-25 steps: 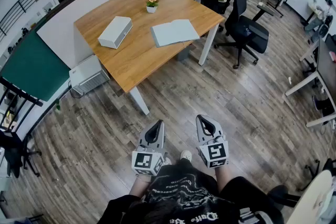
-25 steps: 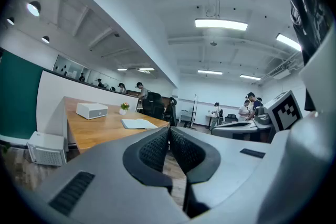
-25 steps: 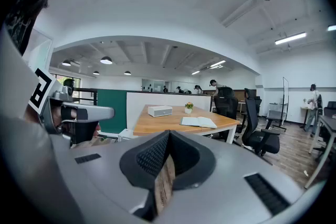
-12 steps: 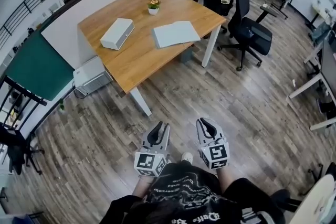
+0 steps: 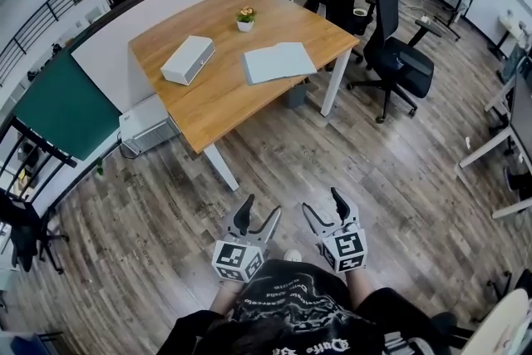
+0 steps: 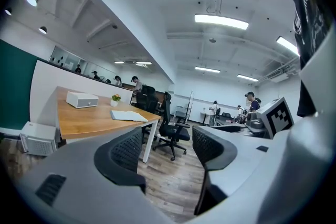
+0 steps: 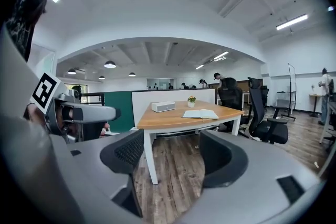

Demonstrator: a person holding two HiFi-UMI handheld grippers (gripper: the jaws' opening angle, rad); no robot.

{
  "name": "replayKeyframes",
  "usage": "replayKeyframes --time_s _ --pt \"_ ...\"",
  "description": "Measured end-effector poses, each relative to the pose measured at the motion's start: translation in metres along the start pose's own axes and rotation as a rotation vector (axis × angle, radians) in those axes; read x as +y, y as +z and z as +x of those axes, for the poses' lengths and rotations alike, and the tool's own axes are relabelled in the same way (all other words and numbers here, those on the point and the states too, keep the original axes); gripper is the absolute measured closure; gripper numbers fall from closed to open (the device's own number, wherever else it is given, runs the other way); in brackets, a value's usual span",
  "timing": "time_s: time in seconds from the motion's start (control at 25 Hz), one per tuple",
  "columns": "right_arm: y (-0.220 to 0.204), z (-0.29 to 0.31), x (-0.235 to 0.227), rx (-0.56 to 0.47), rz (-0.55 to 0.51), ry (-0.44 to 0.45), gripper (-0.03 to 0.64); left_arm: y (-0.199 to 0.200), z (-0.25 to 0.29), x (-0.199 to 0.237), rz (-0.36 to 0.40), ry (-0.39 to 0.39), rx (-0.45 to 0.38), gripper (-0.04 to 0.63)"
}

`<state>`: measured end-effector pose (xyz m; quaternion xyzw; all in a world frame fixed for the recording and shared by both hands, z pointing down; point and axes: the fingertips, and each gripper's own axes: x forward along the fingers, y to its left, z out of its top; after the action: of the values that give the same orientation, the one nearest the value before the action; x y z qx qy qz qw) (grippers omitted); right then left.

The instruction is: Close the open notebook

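Observation:
The open notebook lies flat with pale pages up on the wooden table, far ahead of both grippers. It also shows in the left gripper view as the notebook and in the right gripper view as the notebook. My left gripper and right gripper hover over the floor close to my body, well short of the table. Both have just been opening and stand open, with nothing between the left gripper's jaws or the right gripper's jaws.
A white box and a small potted plant share the table. Black office chairs stand to its right, and a white unit sits on the floor at its left. A partition backs the table.
Both grippers' jaws went from shut to wide open. The grippers moved slightly, still low over the floor in front of my body.

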<state>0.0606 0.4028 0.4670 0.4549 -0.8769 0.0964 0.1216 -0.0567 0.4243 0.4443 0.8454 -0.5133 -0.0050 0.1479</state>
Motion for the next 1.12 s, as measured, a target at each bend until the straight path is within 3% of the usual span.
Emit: replayKeyframes --time_s 0.28,0.56,0.84,1.12 --pt "0.0 -0.001 -0.026 -0.008 -0.01 0.006 0.288 -0.008 0.024 -0.014 0.007 0.008 0.007 0.293" --pt "-0.008 0.009 -0.034 0.012 0.002 0.023 0.288 -0.018 0.045 -0.02 -0.019 -0.052 0.033 0.293" --pt "-0.007 0.049 -0.047 0.052 0.007 0.005 0.29 -0.021 0.086 0.017 -0.035 -0.063 0.069 0.293" --pt "0.021 0.122 -0.06 0.058 -0.01 -0.011 0.291 0.005 0.146 0.08 -0.052 -0.063 0.065 0.293"
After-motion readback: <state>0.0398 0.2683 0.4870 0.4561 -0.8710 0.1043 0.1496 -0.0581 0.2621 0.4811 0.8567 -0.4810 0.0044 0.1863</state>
